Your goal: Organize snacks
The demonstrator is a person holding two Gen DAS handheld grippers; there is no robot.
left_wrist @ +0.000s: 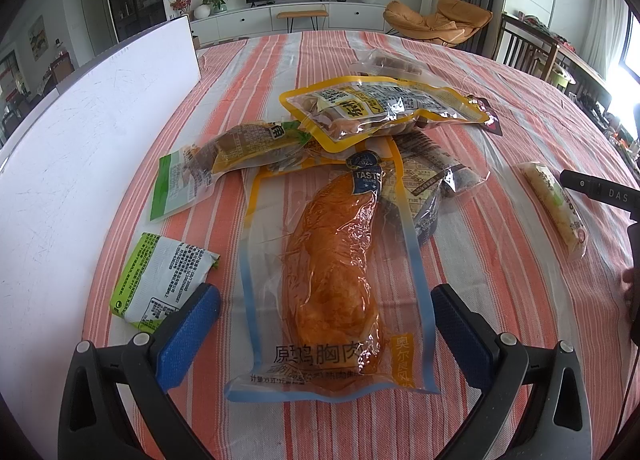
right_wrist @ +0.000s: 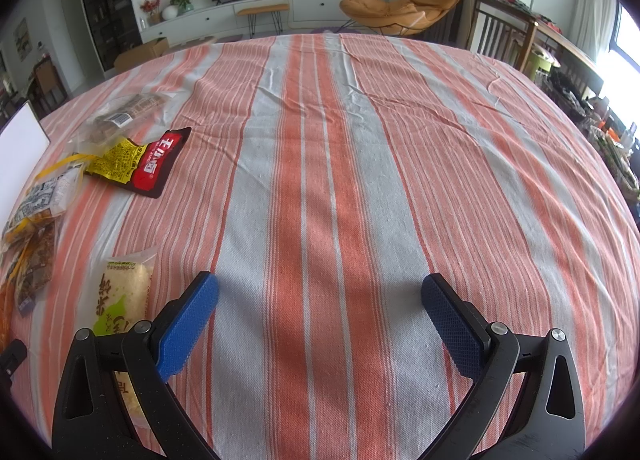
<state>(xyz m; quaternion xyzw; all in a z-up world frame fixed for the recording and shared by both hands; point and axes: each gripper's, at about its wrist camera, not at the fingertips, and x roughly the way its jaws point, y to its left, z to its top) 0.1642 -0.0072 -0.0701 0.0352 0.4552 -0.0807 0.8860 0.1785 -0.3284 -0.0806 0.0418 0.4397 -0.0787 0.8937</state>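
In the left wrist view a long clear pack of orange chicken breast (left_wrist: 332, 284) lies on the striped tablecloth (left_wrist: 500, 292), between the fingers of my open left gripper (left_wrist: 326, 308). Behind it lies a pile of snack packs: a yellow-edged one (left_wrist: 380, 108), a green-ended one (left_wrist: 224, 160), a dark one (left_wrist: 432, 180). A green and white packet (left_wrist: 160, 280) lies by the left finger. A rice-cake stick (left_wrist: 556, 208) lies right. My right gripper (right_wrist: 320, 300) is open and empty over bare cloth (right_wrist: 360, 140); the rice-cake pack (right_wrist: 124, 296) lies by its left finger.
A white board (left_wrist: 80, 148) lies along the left of the table. A red and yellow packet (right_wrist: 140, 164) and clear packs (right_wrist: 120, 112) lie at the far left in the right wrist view. Chairs, a TV unit and an orange lounger stand beyond the table.
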